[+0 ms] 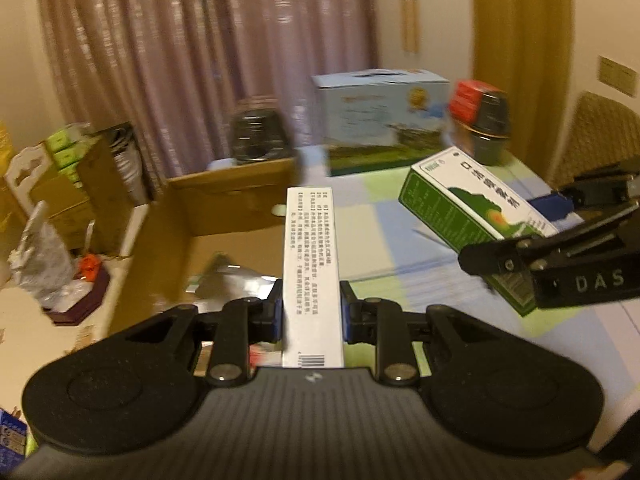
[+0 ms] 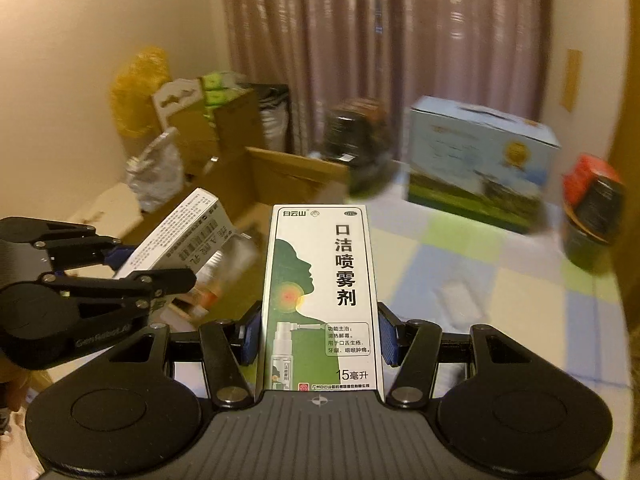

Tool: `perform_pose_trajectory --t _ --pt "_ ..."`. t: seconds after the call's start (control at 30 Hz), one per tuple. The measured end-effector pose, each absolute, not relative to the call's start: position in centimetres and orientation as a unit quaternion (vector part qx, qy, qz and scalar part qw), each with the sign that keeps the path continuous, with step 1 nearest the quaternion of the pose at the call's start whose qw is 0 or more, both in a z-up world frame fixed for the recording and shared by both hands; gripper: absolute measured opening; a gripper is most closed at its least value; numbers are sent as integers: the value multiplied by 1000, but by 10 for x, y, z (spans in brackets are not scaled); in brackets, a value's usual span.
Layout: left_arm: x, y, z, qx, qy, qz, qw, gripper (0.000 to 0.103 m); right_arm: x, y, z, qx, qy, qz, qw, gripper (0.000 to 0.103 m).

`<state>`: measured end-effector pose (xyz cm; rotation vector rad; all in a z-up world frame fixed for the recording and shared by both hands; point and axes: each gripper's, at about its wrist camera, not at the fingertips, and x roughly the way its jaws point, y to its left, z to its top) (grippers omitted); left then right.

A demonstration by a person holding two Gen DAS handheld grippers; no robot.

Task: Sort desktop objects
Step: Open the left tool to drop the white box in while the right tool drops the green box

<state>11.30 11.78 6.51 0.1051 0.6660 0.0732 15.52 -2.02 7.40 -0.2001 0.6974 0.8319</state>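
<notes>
We note the tabletop (image 1: pixel 404 248) first: checked cloth in pale blue, green and cream, filling the 3 o'clock half of the left wrist view.

Open cardboard box (image 1: pixel 224 216) at 10 o'clock of the left tool, its flap raised; silver blister packs (image 1: pixel 232 284) lie on its floor.

Blue-and-green carton (image 1: pixel 380 120) stands at 12 o'clock at the far edge of the tabletop. A dark jar (image 1: pixel 258 136) sits blurred just left of it, behind the cardboard box. A dark pot with a red pack on top (image 1: pixel 484 120) stands at 2 o'clock, just right of the carton.

Off the tabletop at 9 o'clock: stacked brown boxes with green packs (image 1: pixel 68 152) and a crumpled silver bag (image 1: pixel 40 268).

Left tool (image 1: pixel 312 316): we see its blue pads pressed against both long sides of a white medicine box (image 1: pixel 311 276), printed face up, barcode near the tool body. The box is held lengthwise, pointing to 12 o'clock, over the near edge of the cardboard box.

Right tool (image 2: pixel 320 334): pads clamped on both sides of a green-and-white spray box (image 2: pixel 320 292), label up, held above the tabletop. In the left wrist view it sits at 3 o'clock, tilted, well apart from the white medicine box.
</notes>
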Motion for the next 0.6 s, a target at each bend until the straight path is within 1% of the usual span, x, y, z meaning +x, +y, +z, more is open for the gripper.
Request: perform_pose_trajectory --t 0.2,0.3,0.6 --pt "127 177 66 70 329 63 940 22 166 52 68 -94 337 425 835 53" --pt "135 199 61 61 331 65 939 22 177 78 62 -89 347 427 830 53" --pt "157 234 33 53 339 72 937 23 203 105 33 -68 379 419 822 53"
